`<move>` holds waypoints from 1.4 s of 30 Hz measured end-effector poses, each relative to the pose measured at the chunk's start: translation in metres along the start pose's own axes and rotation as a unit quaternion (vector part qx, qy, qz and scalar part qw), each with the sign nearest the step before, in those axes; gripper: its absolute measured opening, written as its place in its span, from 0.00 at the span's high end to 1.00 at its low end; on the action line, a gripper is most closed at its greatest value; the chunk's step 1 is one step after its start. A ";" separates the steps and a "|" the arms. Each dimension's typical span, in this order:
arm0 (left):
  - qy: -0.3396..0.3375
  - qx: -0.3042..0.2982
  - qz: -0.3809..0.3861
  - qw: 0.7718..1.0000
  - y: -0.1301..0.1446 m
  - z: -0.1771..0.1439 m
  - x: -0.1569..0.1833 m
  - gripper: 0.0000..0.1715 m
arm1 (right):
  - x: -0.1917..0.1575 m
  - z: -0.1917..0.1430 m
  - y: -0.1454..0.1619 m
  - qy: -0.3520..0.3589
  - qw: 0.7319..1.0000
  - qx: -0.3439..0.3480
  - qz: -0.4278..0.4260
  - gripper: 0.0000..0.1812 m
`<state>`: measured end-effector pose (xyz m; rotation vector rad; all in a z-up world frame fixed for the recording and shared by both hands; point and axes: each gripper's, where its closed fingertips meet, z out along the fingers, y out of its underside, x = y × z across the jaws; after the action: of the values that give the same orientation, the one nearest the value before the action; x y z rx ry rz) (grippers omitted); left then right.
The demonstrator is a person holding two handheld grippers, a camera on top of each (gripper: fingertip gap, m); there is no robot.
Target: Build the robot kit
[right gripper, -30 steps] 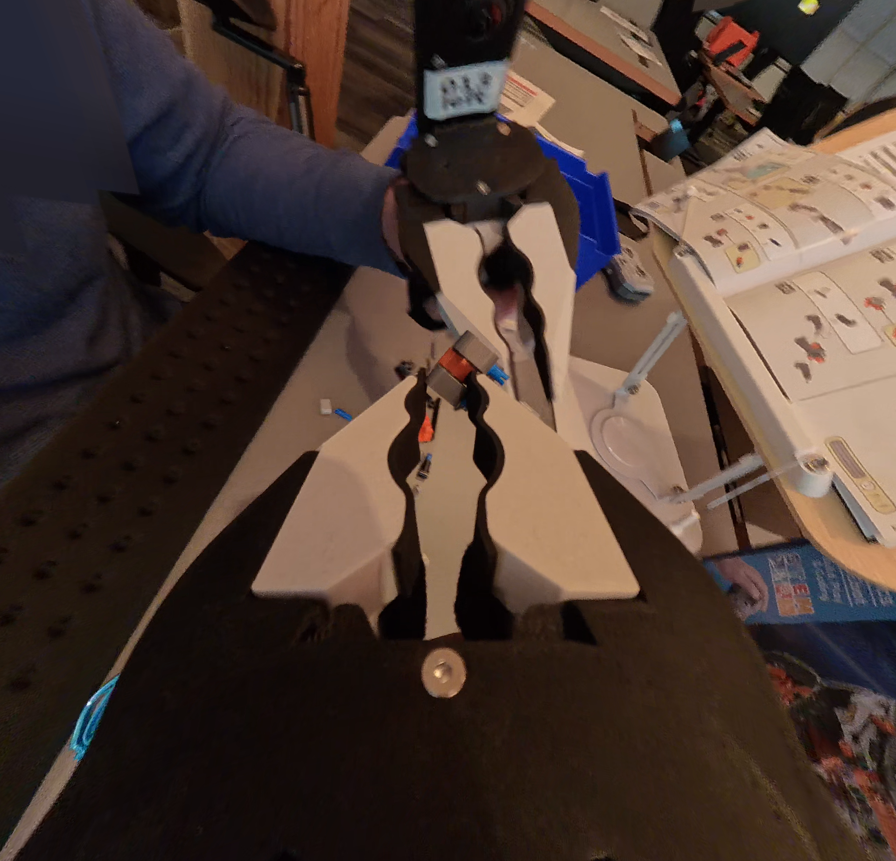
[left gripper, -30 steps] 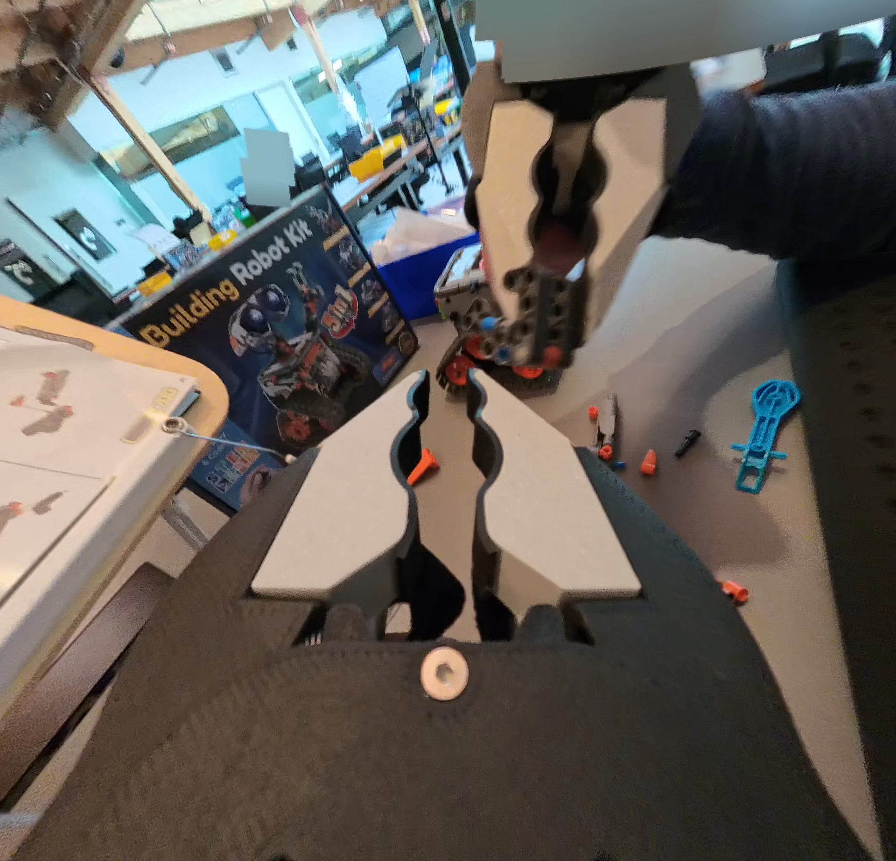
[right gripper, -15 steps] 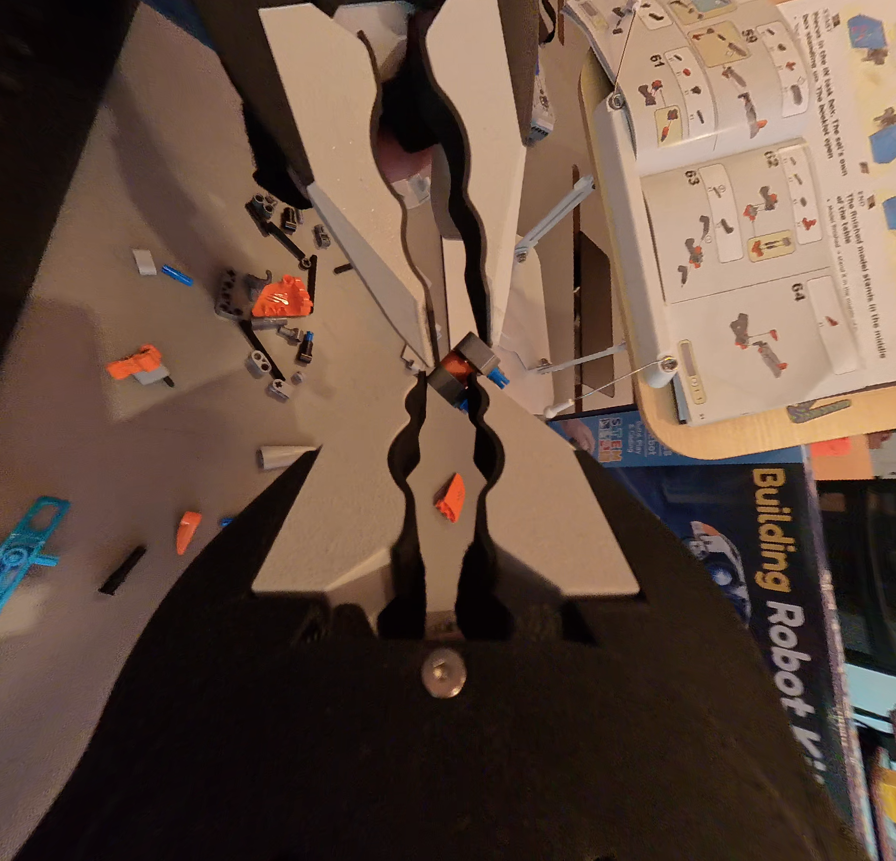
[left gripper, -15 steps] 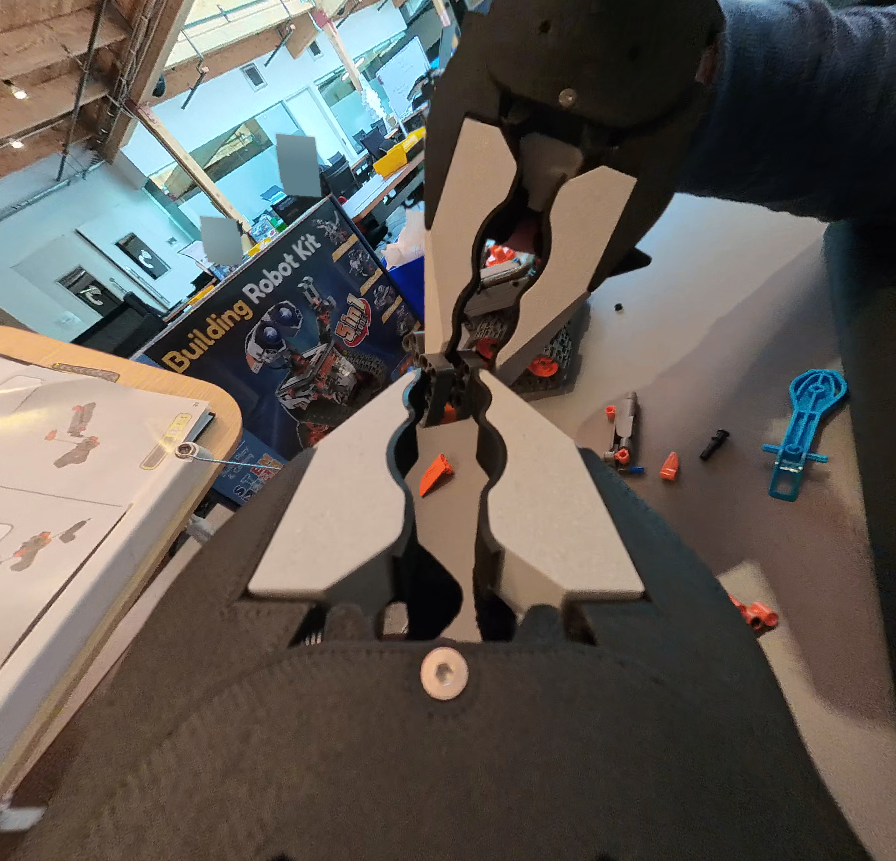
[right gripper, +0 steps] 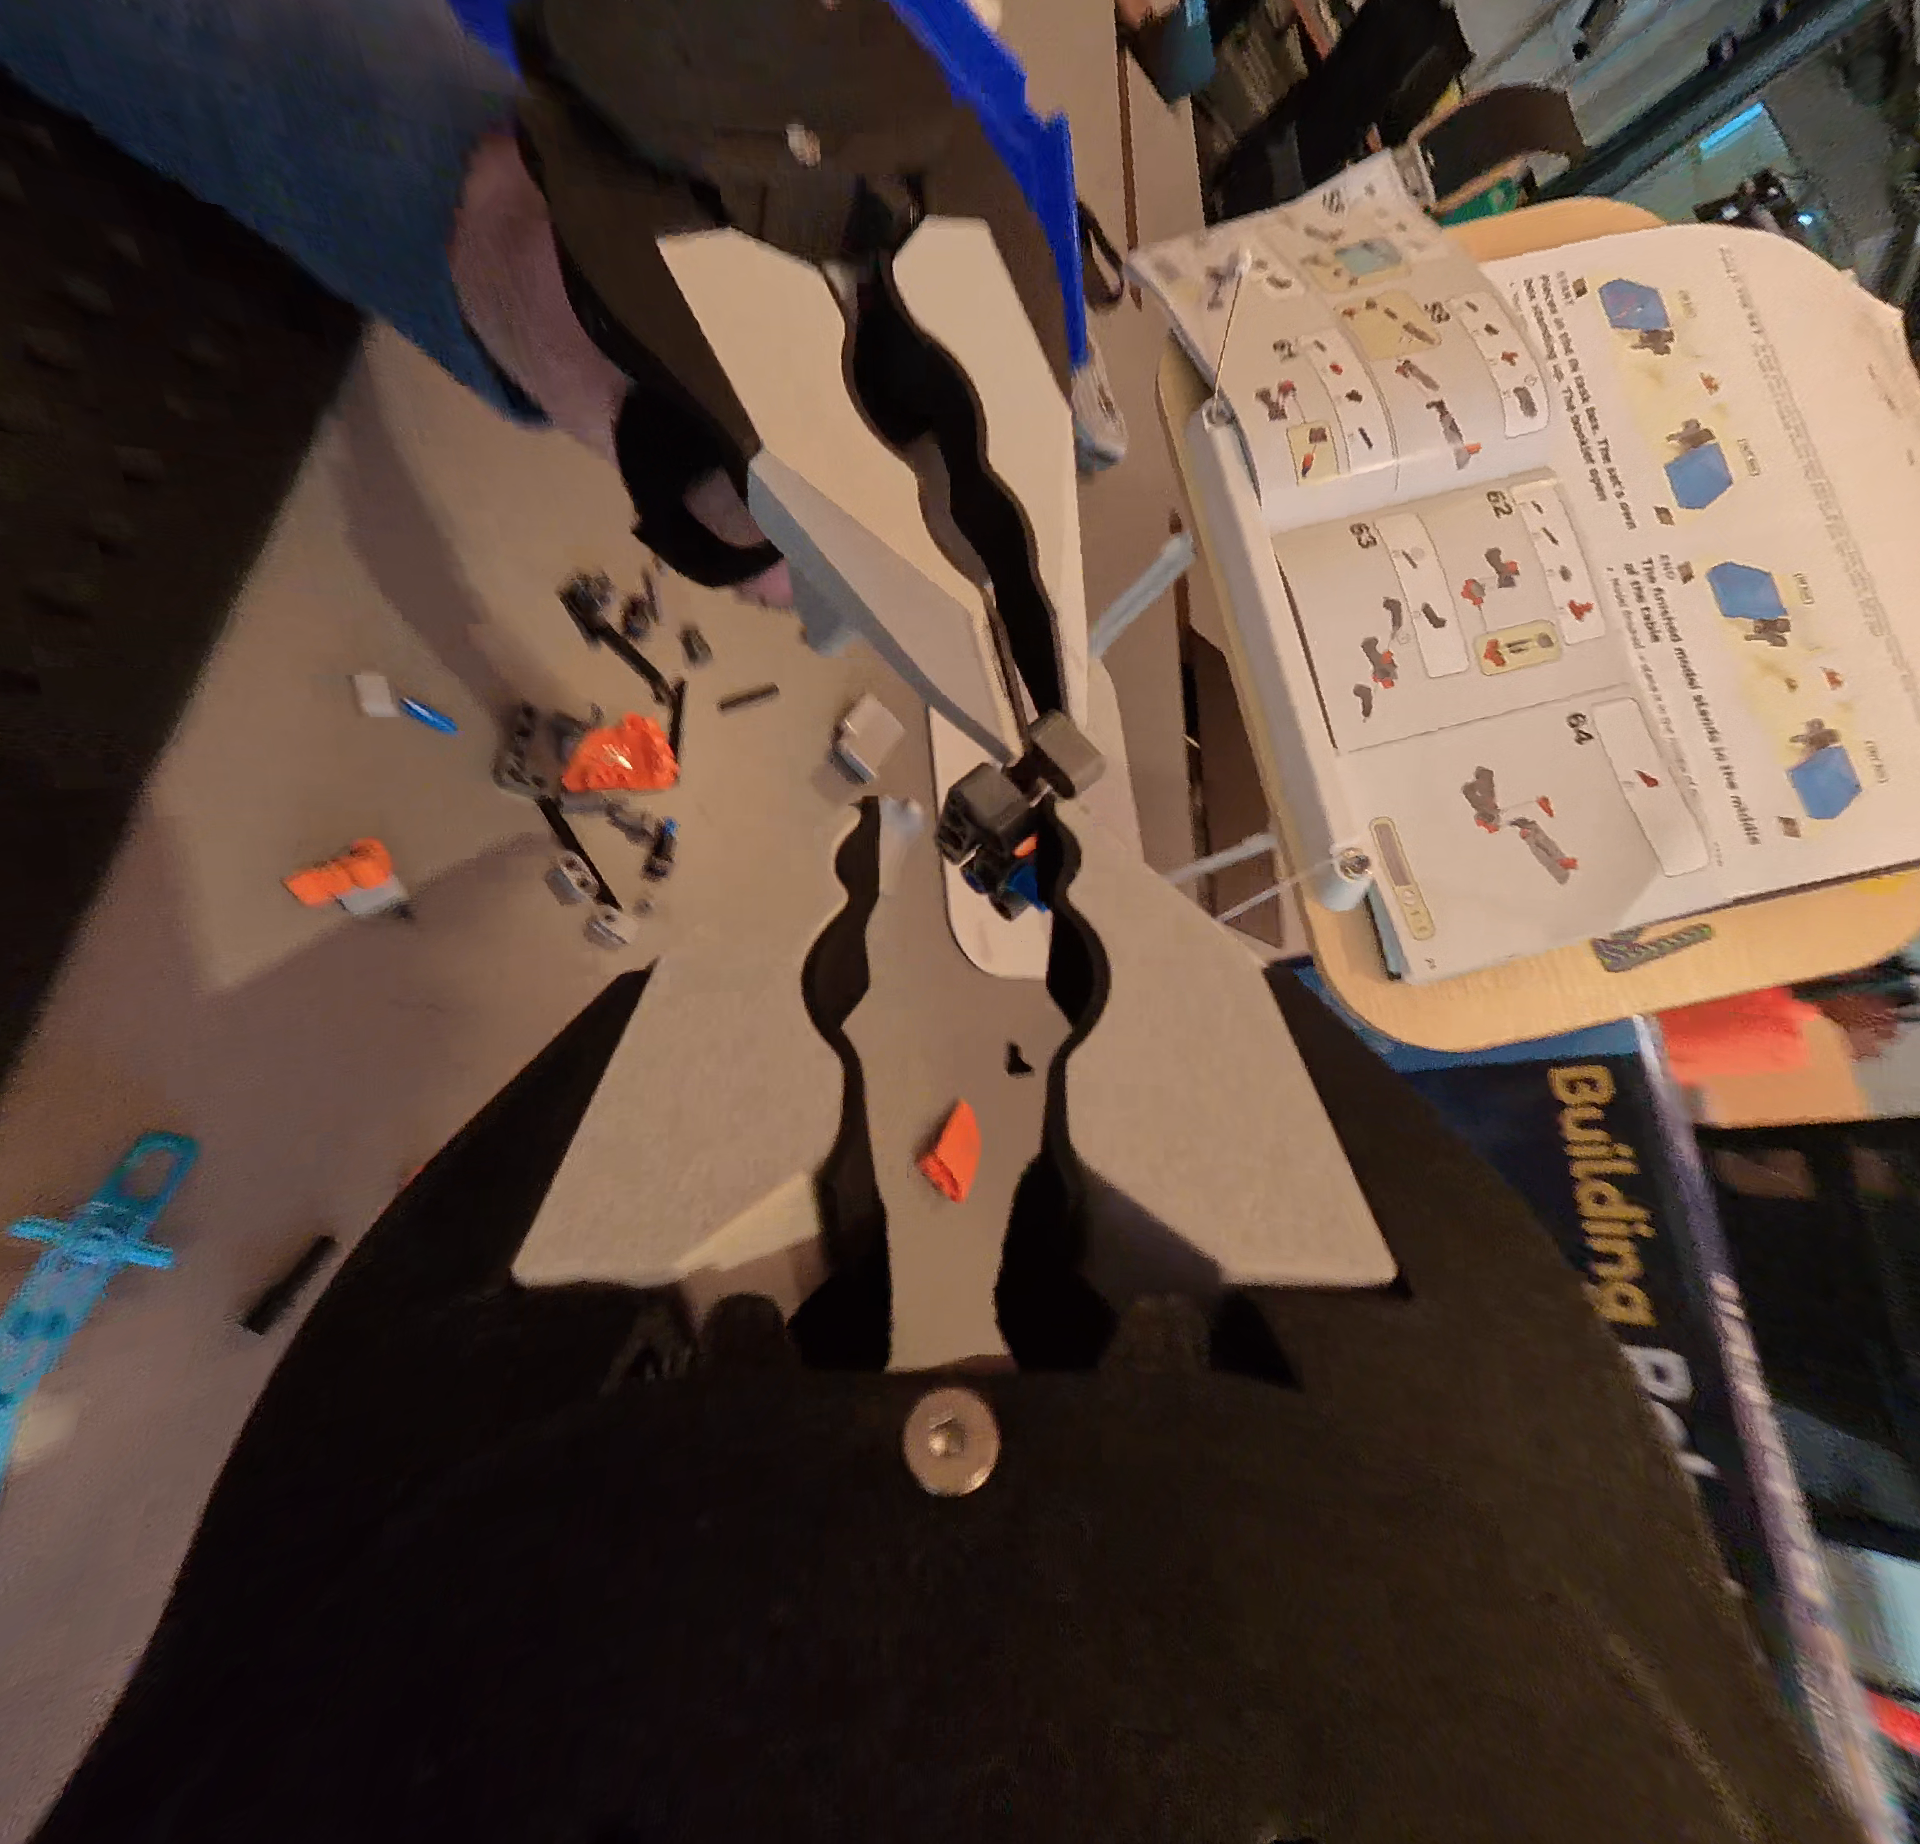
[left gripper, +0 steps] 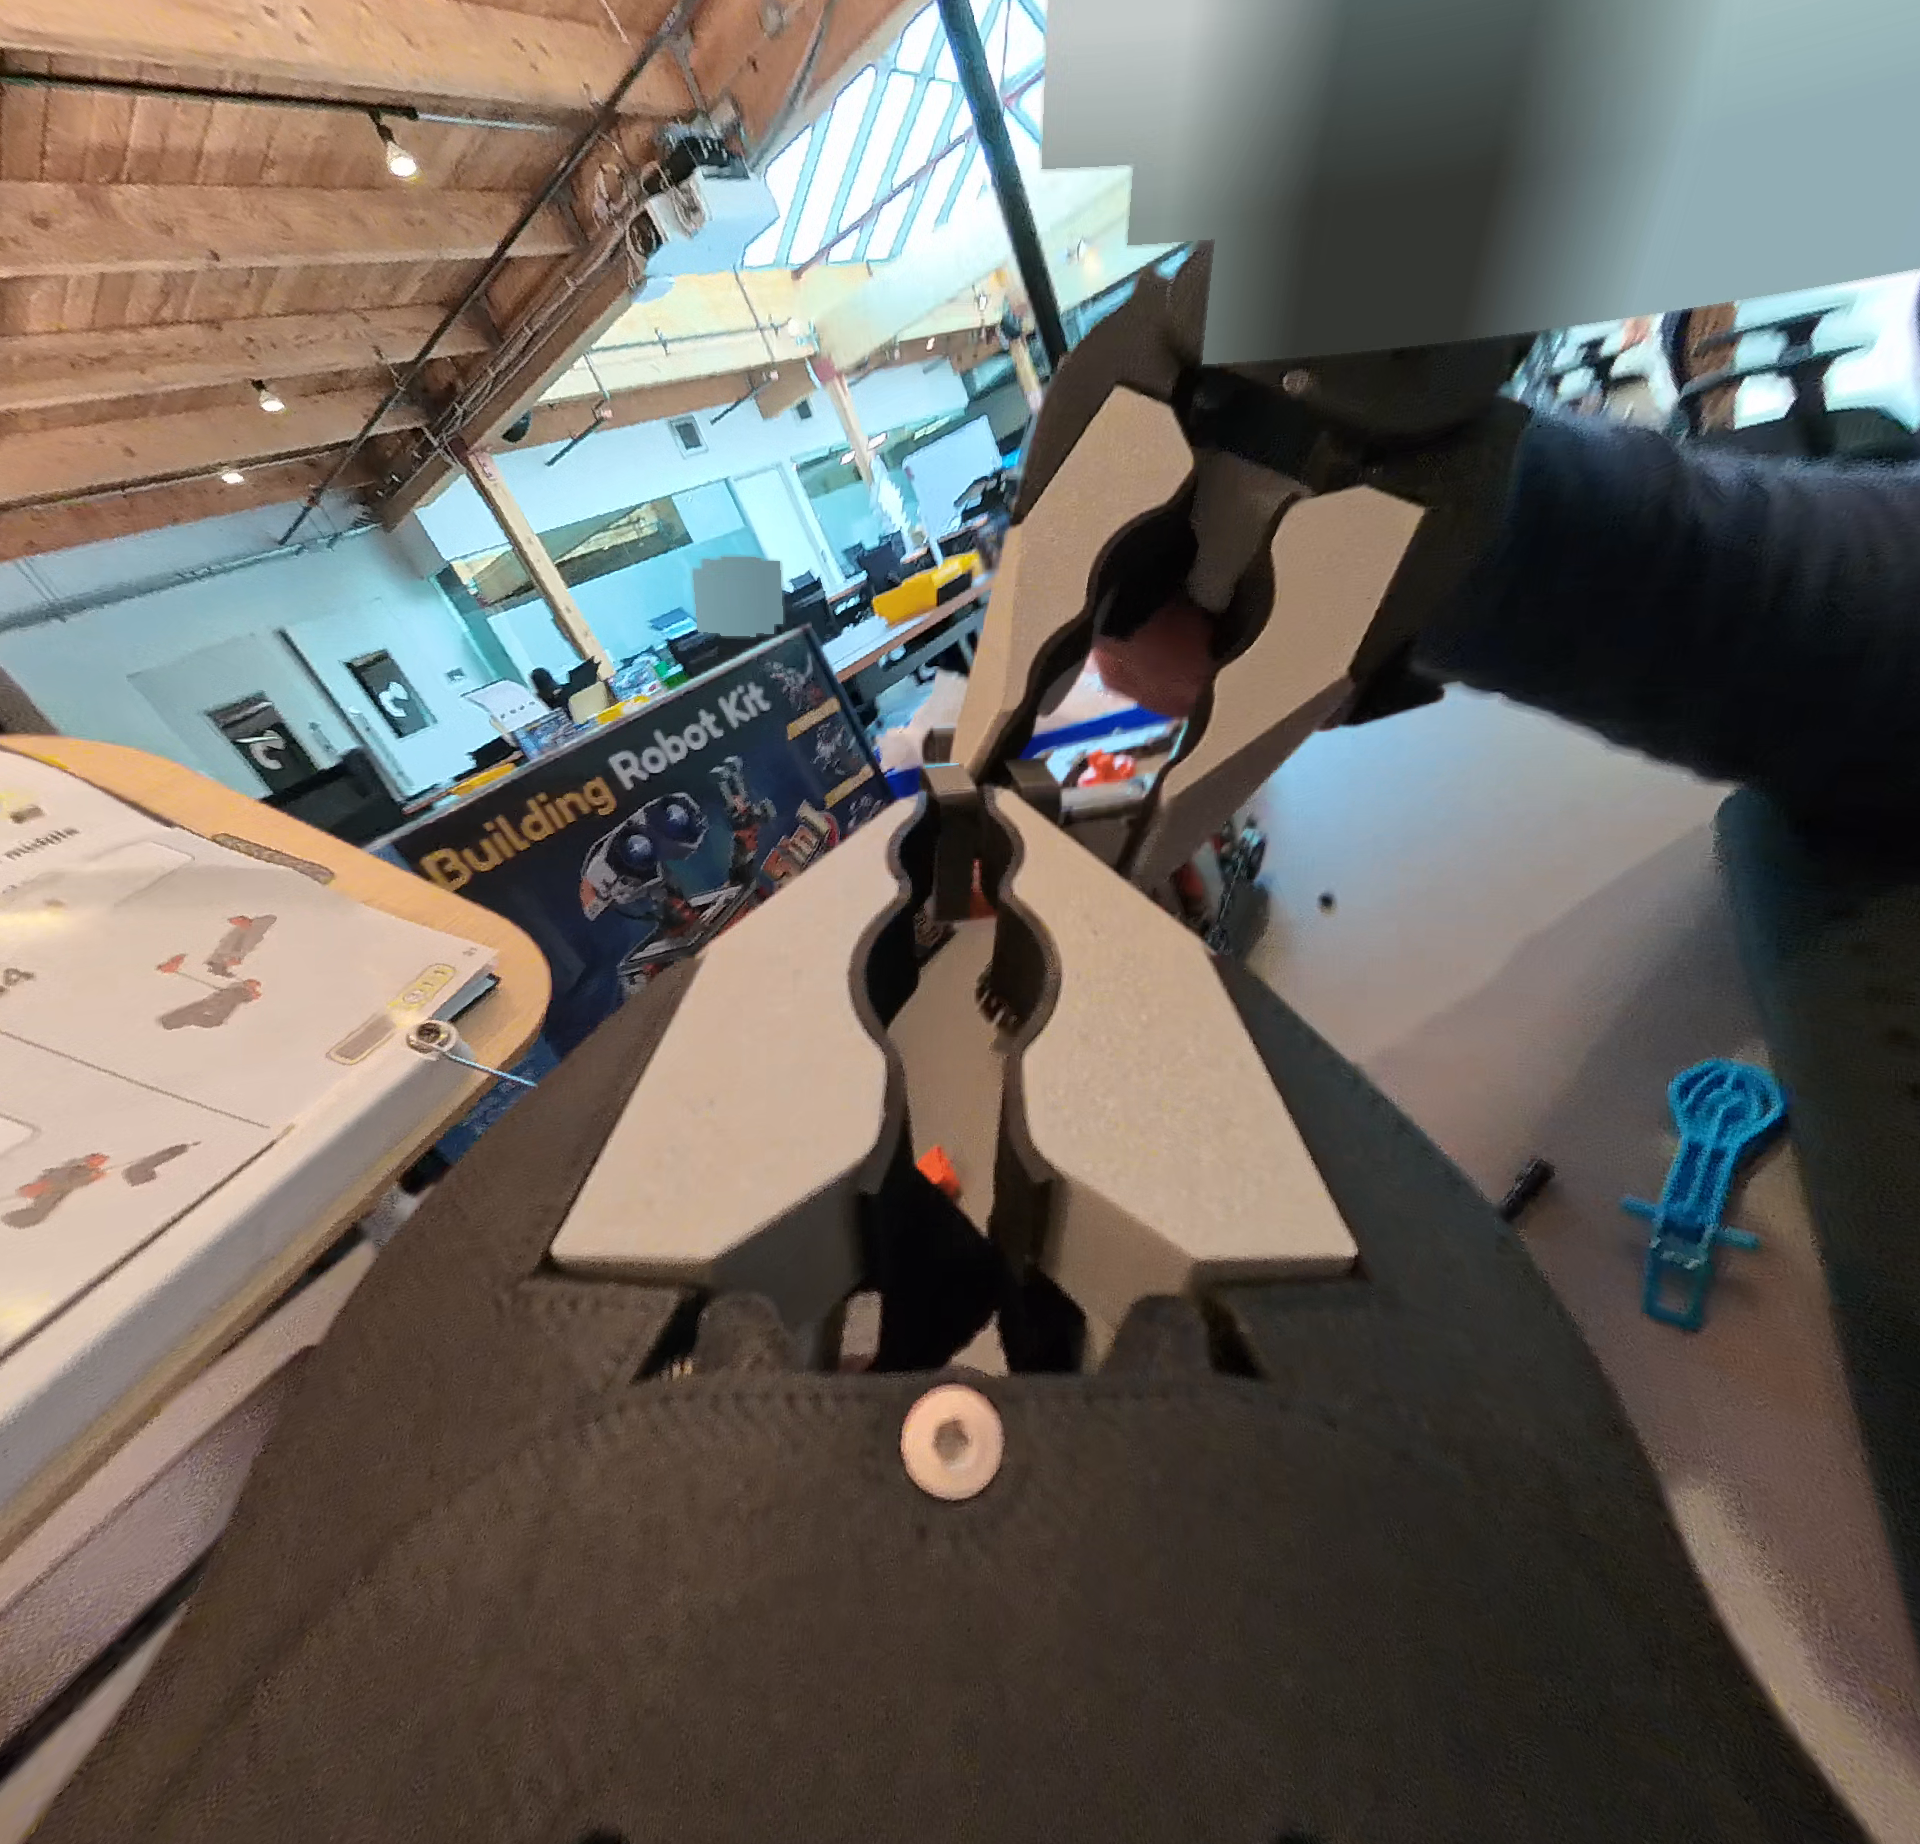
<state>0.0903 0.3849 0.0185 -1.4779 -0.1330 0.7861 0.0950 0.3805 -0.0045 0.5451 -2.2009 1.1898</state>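
Note:
My left gripper (left gripper: 956,807) is shut on a small dark grey building-kit assembly (left gripper: 951,844) at its fingertips, held above the grey table (left gripper: 1455,911). In the right wrist view this assembly (right gripper: 982,818) shows grey connectors with blue and orange bits, hanging from the left gripper (right gripper: 1029,740), which comes down from above. My right gripper (right gripper: 966,818) stands around the assembly with its jaws apart, a gap showing at its left finger. In the left wrist view the right gripper (left gripper: 1060,812) reaches in from the upper right, held by a hand in a dark blue sleeve.
An open instruction booklet (right gripper: 1558,599) rests on a stand over a wooden board (left gripper: 499,963). The dark kit box (left gripper: 644,859) stands behind. An orange wedge (right gripper: 951,1150), loose parts (right gripper: 613,755) and a blue plastic tool (left gripper: 1704,1171) lie on the table. A black perforated mat (right gripper: 104,547) borders it. My left and right fingertips are right by each other.
The two grippers came tip to tip. The assembly that the right gripper held is now gripped by the left, and the right gripper's jaws have spread. Both views tilted upward.

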 end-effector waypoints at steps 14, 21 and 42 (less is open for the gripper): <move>-0.027 0.134 -0.238 0.962 -0.017 -0.013 -0.038 0.97 | 0.038 -0.001 -0.009 0.050 0.983 0.091 0.152 0.72; -0.027 0.148 -0.248 0.957 -0.020 -0.012 -0.035 0.97 | 0.040 0.015 -0.015 0.054 0.959 0.117 0.251 0.72; -0.005 0.130 -0.253 0.959 -0.009 -0.006 -0.032 0.96 | 0.052 0.004 -0.008 0.122 0.974 0.111 0.154 0.92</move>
<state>0.0730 0.3634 0.0382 -1.1195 -0.3837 0.3756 0.0596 0.3681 0.0326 0.1324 -2.0002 1.5872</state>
